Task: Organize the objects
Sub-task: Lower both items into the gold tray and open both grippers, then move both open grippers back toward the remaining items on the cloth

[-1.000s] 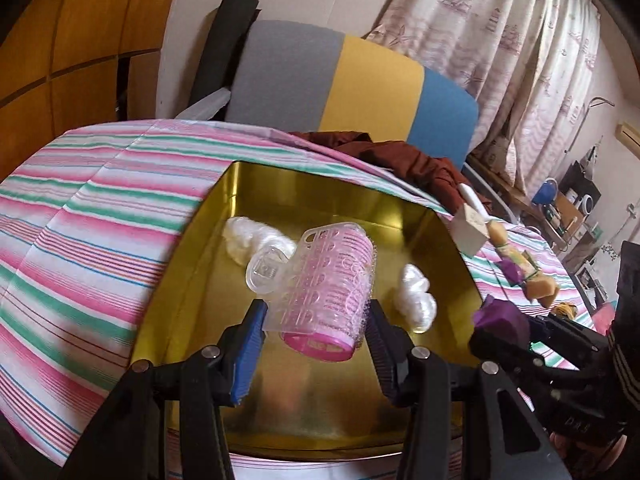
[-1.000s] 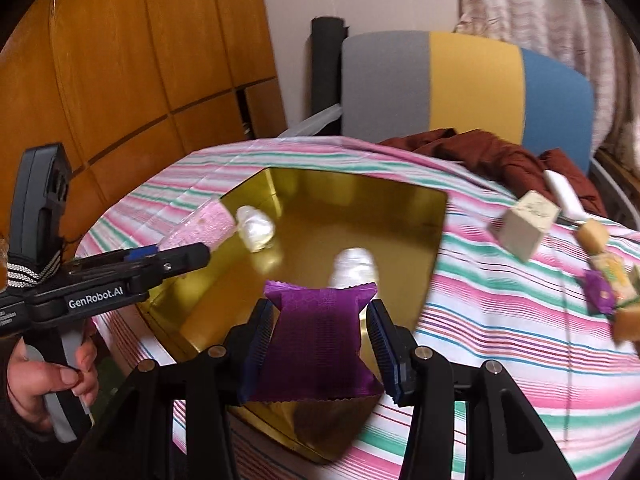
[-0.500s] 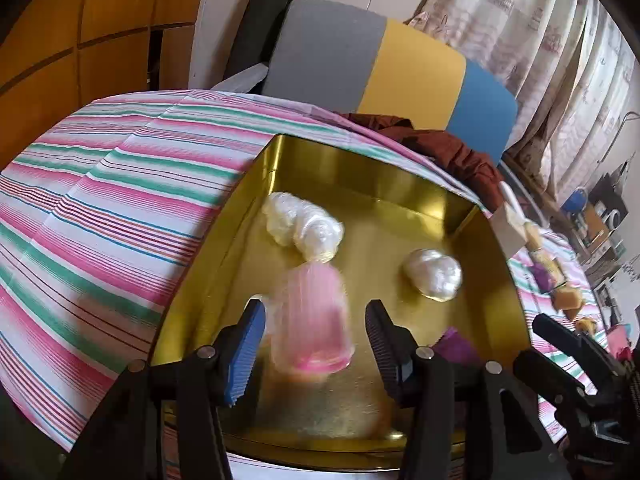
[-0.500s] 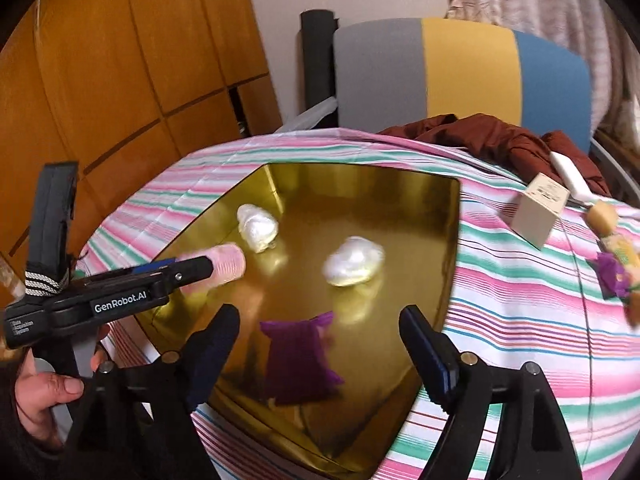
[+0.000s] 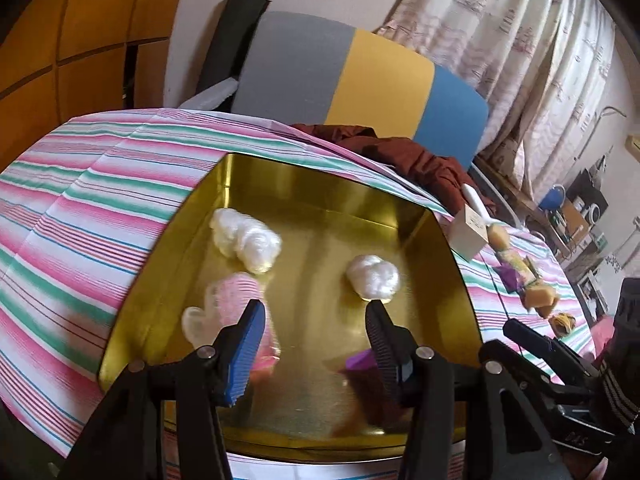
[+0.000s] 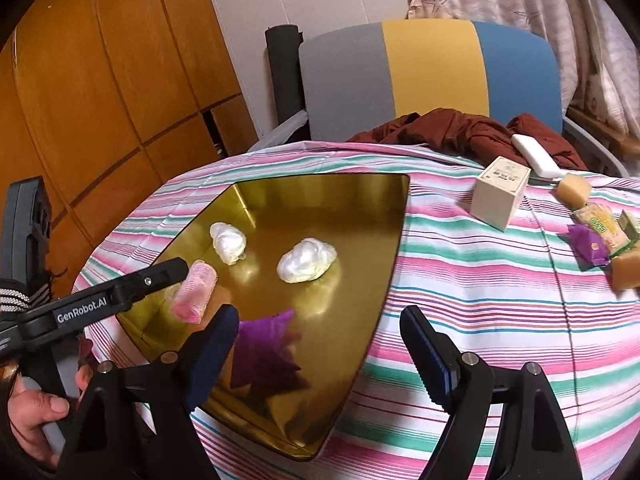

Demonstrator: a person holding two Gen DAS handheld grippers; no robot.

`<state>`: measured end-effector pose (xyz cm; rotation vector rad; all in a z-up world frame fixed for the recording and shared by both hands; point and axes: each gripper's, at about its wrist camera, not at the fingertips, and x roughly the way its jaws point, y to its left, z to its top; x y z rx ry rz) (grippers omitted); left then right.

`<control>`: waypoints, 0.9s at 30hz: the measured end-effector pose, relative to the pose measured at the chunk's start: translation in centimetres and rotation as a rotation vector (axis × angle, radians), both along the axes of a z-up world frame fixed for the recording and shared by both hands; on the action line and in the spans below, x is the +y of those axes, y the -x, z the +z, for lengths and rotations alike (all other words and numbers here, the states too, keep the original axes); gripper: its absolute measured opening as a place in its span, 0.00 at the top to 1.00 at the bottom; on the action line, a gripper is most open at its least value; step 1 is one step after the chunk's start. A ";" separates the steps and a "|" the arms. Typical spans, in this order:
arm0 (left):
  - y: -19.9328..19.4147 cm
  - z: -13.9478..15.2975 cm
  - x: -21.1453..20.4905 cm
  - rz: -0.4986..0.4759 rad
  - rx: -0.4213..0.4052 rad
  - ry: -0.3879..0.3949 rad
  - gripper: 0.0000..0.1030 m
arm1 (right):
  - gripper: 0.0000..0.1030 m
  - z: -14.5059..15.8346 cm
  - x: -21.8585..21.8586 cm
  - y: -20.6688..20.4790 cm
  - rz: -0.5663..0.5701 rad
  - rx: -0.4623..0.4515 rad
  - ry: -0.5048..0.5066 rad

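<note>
"genrobot.ai" stands in white on the left gripper arm.

1. One gold tray on the striped tablecloth.
2. In the tray: two white plastic wads, one pink hair roller, one purple packet.
3. Near the cloth's far right edge: one cream box, one purple wrapper.

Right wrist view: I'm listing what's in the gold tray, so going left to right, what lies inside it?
Pink hair roller → smaller white wad → purple packet → larger white wad, all inside the gold tray.
</note>
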<state>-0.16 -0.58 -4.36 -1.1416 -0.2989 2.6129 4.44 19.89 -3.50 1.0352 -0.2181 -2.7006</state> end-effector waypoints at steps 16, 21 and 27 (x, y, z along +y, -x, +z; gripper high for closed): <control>-0.9 1.5 5.4 -0.119 0.020 0.023 0.49 | 0.19 0.0 4.7 -1.4 -0.118 0.022 0.076; -1.2 1.8 7.9 -0.178 0.024 0.038 0.49 | 0.19 0.2 6.9 -2.2 -0.183 0.055 0.084; -1.7 2.2 11.1 -0.255 0.028 0.056 0.49 | 0.19 0.0 10.9 -2.7 -0.268 0.053 0.082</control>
